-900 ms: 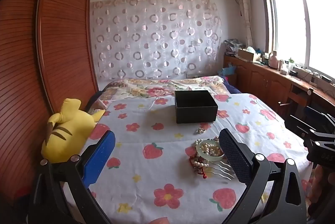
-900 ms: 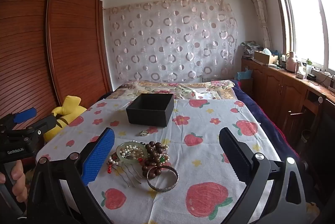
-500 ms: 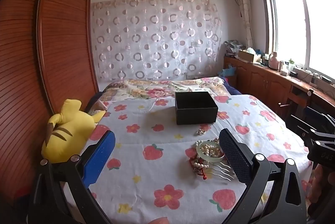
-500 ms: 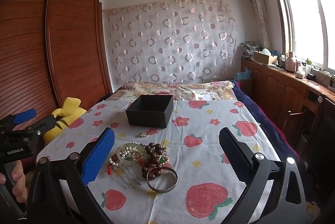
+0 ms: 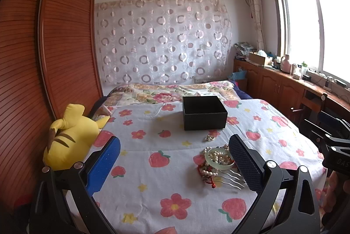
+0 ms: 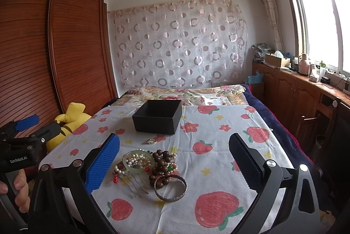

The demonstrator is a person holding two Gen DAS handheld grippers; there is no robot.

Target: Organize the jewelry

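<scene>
Jewelry (image 6: pixel 151 168) lies heaped on the strawberry-print bedspread (image 6: pixel 218 168), just in front of the open black box (image 6: pixel 158 117): a jade bangle (image 6: pixel 137 163) full of pearls, brown wooden beads (image 6: pixel 163 165), a metal bangle (image 6: pixel 170 189), a hair comb (image 6: pixel 133 187) and a small ring (image 6: pixel 151 141) apart. Nothing is boxed yet; this looks like the approach. Left gripper (image 5: pixel 175 165) and right gripper (image 6: pixel 175 165) both hang with fingers wide apart, empty. Next, one must descend onto a single piece. Compared with earlier, the views have barely shifted
</scene>
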